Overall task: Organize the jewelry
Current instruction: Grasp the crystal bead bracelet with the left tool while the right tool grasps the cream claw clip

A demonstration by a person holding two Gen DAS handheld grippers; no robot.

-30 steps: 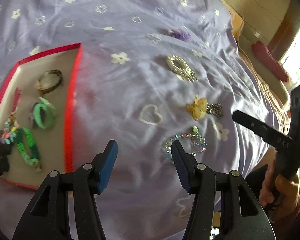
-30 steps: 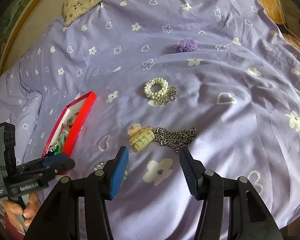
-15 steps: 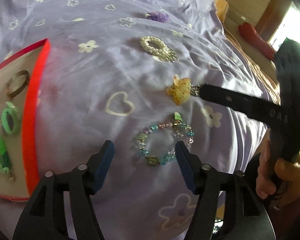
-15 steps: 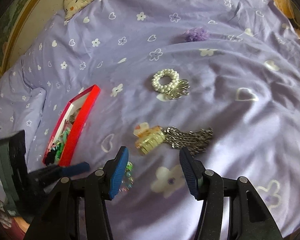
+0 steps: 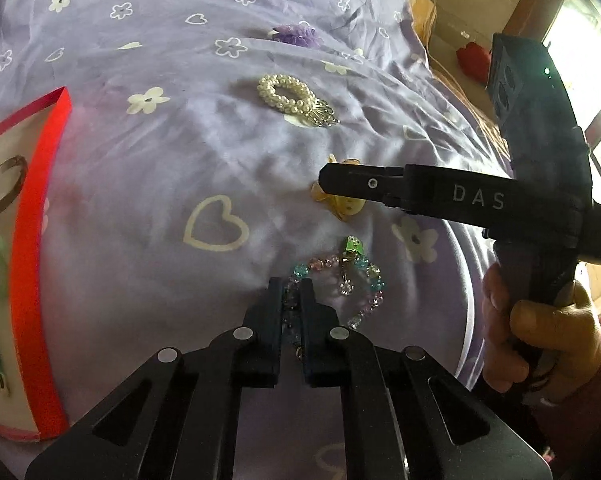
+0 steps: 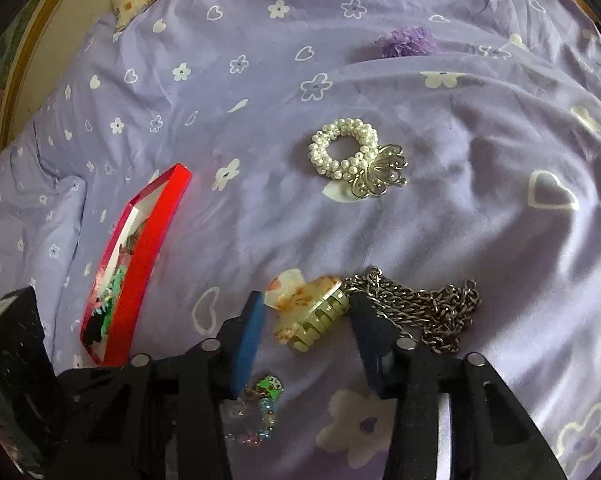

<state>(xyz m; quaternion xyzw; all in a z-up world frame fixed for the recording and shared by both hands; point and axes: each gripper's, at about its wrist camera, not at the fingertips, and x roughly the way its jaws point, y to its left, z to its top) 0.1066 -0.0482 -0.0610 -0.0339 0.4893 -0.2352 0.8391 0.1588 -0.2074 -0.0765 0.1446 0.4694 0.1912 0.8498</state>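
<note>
My left gripper (image 5: 291,285) is shut on the near-left side of a pastel bead bracelet (image 5: 366,280) with a green charm, which lies on the purple bedspread. My right gripper (image 6: 306,306) straddles an amber hair claw (image 6: 308,312); its jaws are closing, with a thin gap still on the claw's left side. In the left wrist view the right gripper (image 5: 324,180) hangs over the hair claw (image 5: 346,208). The bead bracelet (image 6: 260,420) shows below the right gripper's left finger. A red-walled tray (image 5: 32,240) (image 6: 156,240) on the left holds several bracelets and rings.
A pearl bracelet (image 6: 342,152) (image 5: 284,94) with a silver flower lies further out. A metal chain (image 6: 432,308) touches the claw's right side. A purple fabric flower (image 6: 406,42) sits far back. A person's hand (image 5: 540,344) grips the right tool. The bed's edge runs along the right.
My left gripper came down over the bead bracelet and shut on it. My right gripper moved forward and down until the hair claw stood between its narrowing jaws.
</note>
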